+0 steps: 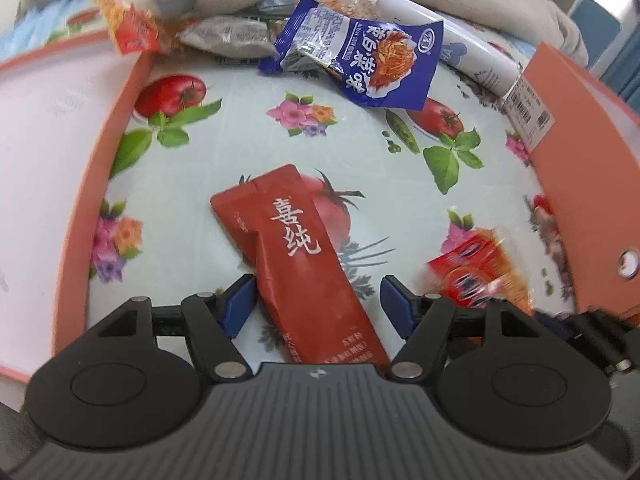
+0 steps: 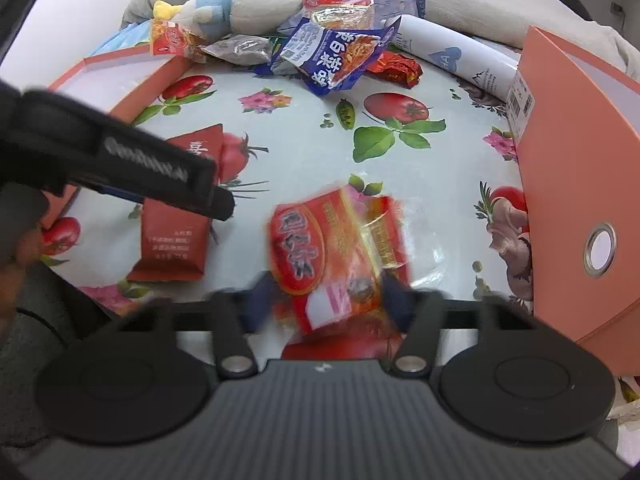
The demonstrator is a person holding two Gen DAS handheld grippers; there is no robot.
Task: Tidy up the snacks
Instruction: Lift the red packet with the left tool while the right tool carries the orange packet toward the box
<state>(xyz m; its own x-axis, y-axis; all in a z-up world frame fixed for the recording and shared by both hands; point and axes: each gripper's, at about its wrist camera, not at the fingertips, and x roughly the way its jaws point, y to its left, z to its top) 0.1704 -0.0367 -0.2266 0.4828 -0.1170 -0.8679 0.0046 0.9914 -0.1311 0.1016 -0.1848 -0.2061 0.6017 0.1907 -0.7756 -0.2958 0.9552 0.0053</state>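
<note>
the left tongs stand released over the flowered surface, the red pouch lying flat between the blue pads, its lower end running under the tool; a gap shows at the right pad, and the left one looks at most to graze the pouch's edge. the right tongs bracket a red-and-yellow packet; blur hides whether the pads press on it, so i cannot tell if it is gripped or only straddled. an orange box stands at the right and an orange tray at the left, likely the places to sort into. more snacks, among them a blue packet, lie heaped at the far end near a plush toy. both near packs look light, thin and crinkly, with slick film that could slide out of a shallow pinch. the pouch seems stiffer and is best taken across its narrow width near the middle; the packet looks softer, so pinch a sealed edge rather than its puffed centre.
</note>
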